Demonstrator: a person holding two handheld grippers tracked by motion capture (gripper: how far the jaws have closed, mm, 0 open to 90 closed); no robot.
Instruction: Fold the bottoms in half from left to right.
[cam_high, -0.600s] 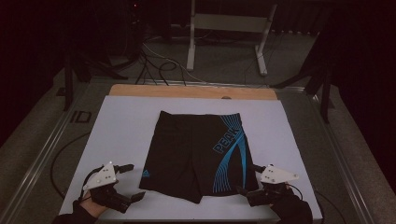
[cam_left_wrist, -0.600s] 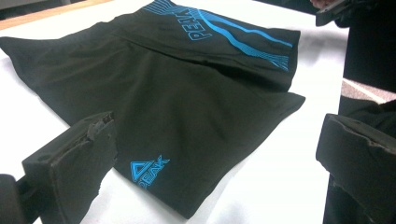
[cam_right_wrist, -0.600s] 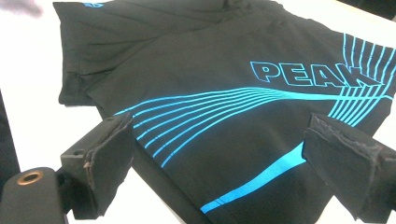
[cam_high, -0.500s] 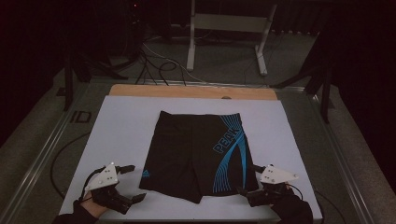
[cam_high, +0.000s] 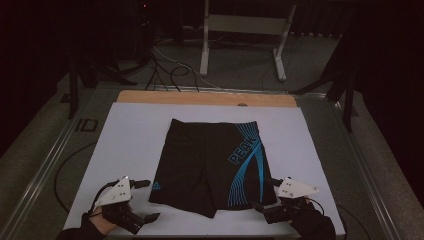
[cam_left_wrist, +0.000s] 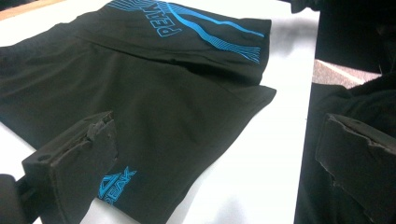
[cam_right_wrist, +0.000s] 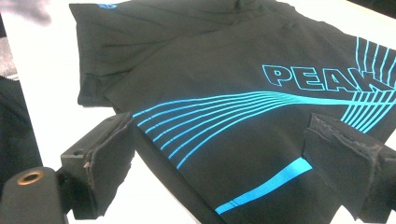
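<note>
- Black stretch-fabric sports shorts (cam_high: 210, 162) with cyan curved stripes and cyan "PEAK" lettering: spread flat at the middle of the white-covered tabletop (cam_high: 130, 135), waistband on the far side, both leg hems toward the person.
- Left claw (cam_high: 142, 200): released, jaws wide apart, just beside the outer corner of the near-left leg hem. In the left gripper view the shorts (cam_left_wrist: 154, 93) lie ahead of the parted jaws, with the small cyan logo at the hem close to one of them.
- Right claw (cam_high: 265, 197): released, jaws wide, at the near-right leg hem. In the right gripper view the striped leg of the shorts (cam_right_wrist: 243, 121) lies between the jaws, with no pad pressing on it.
- Progress, as judged: the work appears to be at its start. The garment lies unfolded and ungrasped; both hem corners remain to be gripped, and any fold is yet to be made.
</note>
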